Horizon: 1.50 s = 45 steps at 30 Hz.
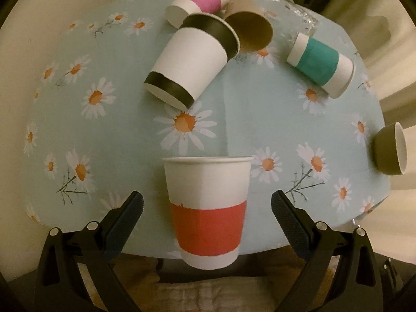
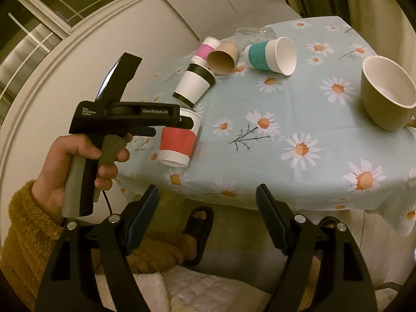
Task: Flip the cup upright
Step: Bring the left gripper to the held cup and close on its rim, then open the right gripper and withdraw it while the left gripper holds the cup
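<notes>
standing upright between the fingers of the left gripper (image 1: pixel 207 204), the red-banded cup (image 1: pixel 206 212) sits at the near edge of the table (image 1: pixel 273 135), mouth up; the jaws are spread wide, released, touching neither side. ahead of that gripper a black-banded cup (image 1: pixel 192 62) lies tipped, with pink (image 1: pixel 199 1), brown (image 1: pixel 249 32) and teal (image 1: pixel 321 65) cups lying beyond. the right gripper (image 2: pixel 206 219) hangs below the table edge, jaws parted, holding nothing, a mug (image 2: pixel 387 93) ahead to its right.

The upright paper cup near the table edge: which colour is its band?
Red band on white; clearest in the left wrist view.
</notes>
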Each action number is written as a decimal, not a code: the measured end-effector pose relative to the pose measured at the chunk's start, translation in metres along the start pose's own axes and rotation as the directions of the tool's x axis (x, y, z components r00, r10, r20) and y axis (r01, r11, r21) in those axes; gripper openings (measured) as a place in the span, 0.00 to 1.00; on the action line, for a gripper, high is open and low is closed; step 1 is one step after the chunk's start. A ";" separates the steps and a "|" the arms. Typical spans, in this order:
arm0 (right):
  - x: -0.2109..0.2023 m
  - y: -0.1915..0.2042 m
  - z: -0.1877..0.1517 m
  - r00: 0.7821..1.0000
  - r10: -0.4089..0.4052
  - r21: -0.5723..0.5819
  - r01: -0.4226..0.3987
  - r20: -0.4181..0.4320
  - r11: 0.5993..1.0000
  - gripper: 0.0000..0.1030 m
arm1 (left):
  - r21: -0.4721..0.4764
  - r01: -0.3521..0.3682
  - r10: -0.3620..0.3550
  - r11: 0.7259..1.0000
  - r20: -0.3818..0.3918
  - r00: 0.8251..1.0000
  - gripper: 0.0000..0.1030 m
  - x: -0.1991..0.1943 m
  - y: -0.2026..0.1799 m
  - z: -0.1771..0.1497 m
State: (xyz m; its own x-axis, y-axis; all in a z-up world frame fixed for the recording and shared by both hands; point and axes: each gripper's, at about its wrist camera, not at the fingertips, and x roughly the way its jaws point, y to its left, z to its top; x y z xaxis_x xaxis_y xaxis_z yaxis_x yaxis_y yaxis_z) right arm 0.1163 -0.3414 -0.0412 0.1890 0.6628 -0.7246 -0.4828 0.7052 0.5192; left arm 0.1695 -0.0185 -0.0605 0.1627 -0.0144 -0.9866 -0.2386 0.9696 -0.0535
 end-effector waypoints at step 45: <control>0.011 -0.008 0.002 0.999 -0.044 0.023 0.045 -0.029 0.999 0.74 | 0.043 0.001 -0.006 0.999 0.132 0.991 0.64 -0.022 0.010 -0.017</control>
State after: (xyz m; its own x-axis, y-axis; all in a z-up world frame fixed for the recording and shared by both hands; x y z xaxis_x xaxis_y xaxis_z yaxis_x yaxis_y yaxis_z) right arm 0.1240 -0.3390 -0.0528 0.1857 0.6233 -0.7596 -0.4540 0.7400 0.4963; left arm 0.1469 -0.0125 -0.0415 0.2892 0.0117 -0.9572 -0.1973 0.9792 -0.0476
